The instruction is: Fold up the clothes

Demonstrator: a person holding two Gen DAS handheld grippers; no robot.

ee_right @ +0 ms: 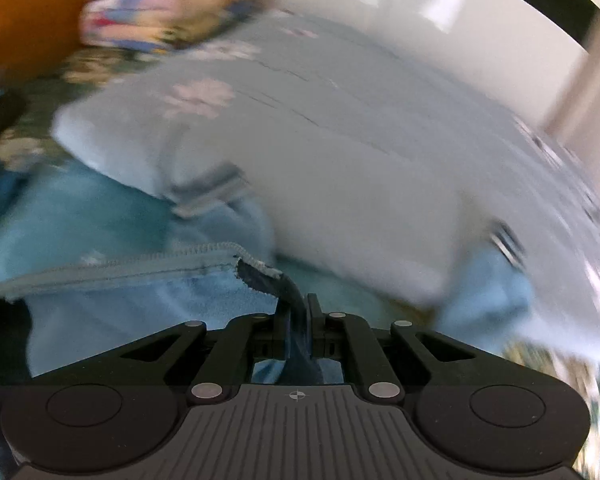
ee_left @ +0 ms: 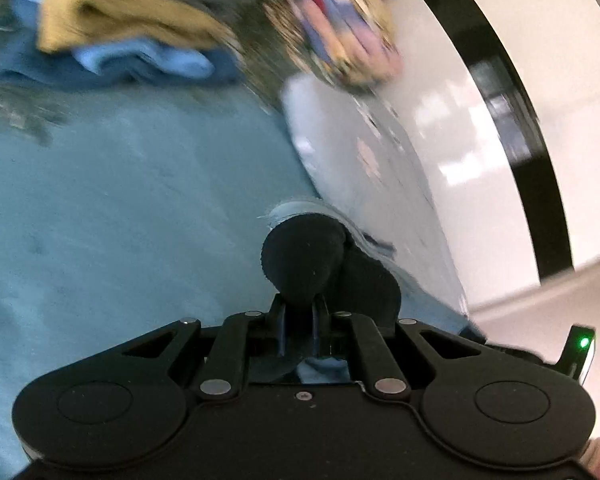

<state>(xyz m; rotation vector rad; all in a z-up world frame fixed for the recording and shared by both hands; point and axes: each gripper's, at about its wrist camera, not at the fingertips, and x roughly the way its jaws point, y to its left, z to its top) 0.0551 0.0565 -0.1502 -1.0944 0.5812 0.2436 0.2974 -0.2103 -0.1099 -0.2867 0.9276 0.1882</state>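
Light blue garment — spread wide over the patterned bed cover, filling the left and centre of the left wrist view; its stitched hem runs across the right wrist view.

Left of the garment's far edge: a pile of clothes — mustard piece on top, pale blue and darker blue pieces under it, blurred.

Left claw: jaws closed on an edge of the light blue garment, a frayed strip of cloth showing just above the black pads.

Right of the garment: a pale grey pillow with faint pink flowers, touching the garment's edge; beyond it a multicoloured cushion, then white glossy wall panels with a black band.

Right claw: jaws closed on a corner of the same garment, where the hem ends — cloth passes between the fingers and hangs below them.
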